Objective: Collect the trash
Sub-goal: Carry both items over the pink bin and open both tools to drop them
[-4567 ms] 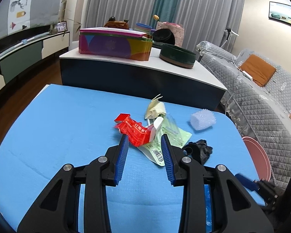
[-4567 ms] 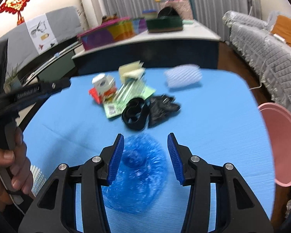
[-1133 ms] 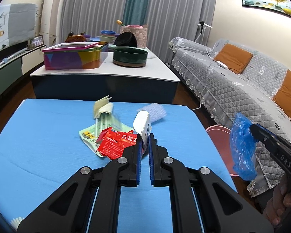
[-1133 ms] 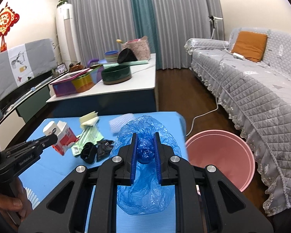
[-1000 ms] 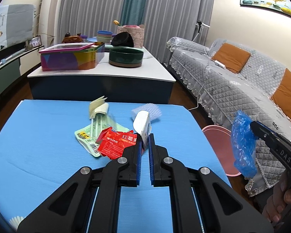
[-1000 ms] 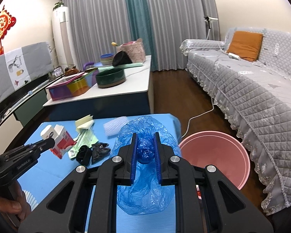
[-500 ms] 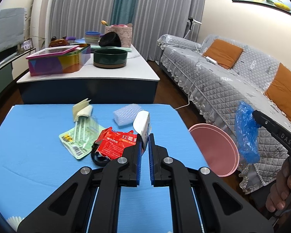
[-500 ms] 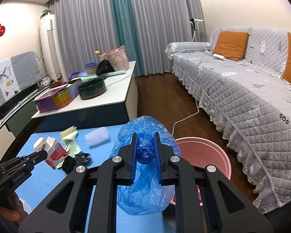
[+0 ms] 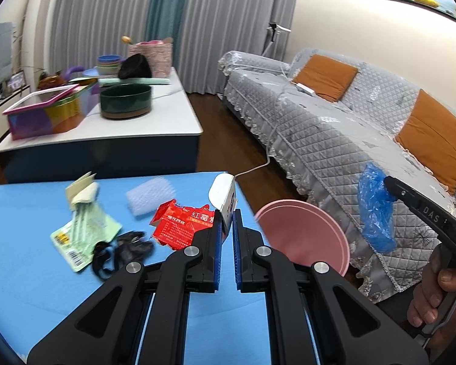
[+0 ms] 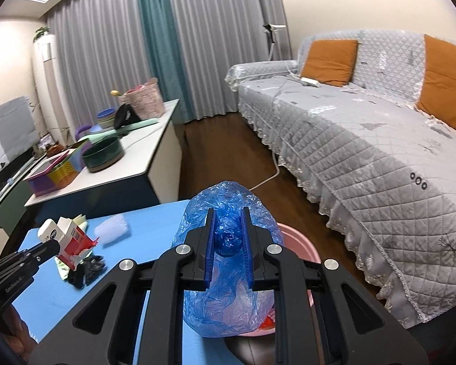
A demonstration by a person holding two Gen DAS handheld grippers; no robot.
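Note:
My left gripper (image 9: 226,213) is shut on a torn red and white carton (image 9: 185,225), held above the blue table (image 9: 30,273). In the right wrist view that carton (image 10: 73,240) shows at the left, in the left gripper (image 10: 53,246). My right gripper (image 10: 228,225) is shut on a crumpled blue plastic bag (image 10: 228,304), which hangs over the pink bin (image 10: 298,249) on the floor. The left wrist view has the bag (image 9: 375,210) beyond the bin (image 9: 304,237). A green wrapper (image 9: 85,231), black scrap (image 9: 121,249), white foam net (image 9: 150,194) and folded paper (image 9: 82,190) lie on the table.
A grey quilted sofa (image 9: 334,127) with orange cushions runs along the right, close behind the bin. A white-topped counter (image 9: 167,121) beyond the table carries a dark green bowl (image 9: 126,102) and a coloured box (image 9: 48,112). A white cable (image 9: 255,167) crosses the wooden floor.
Both grippers have swung right, toward the sofa. The pink bin is larger and nearer in both views, and the table trash has slid left. Both grips are unchanged.

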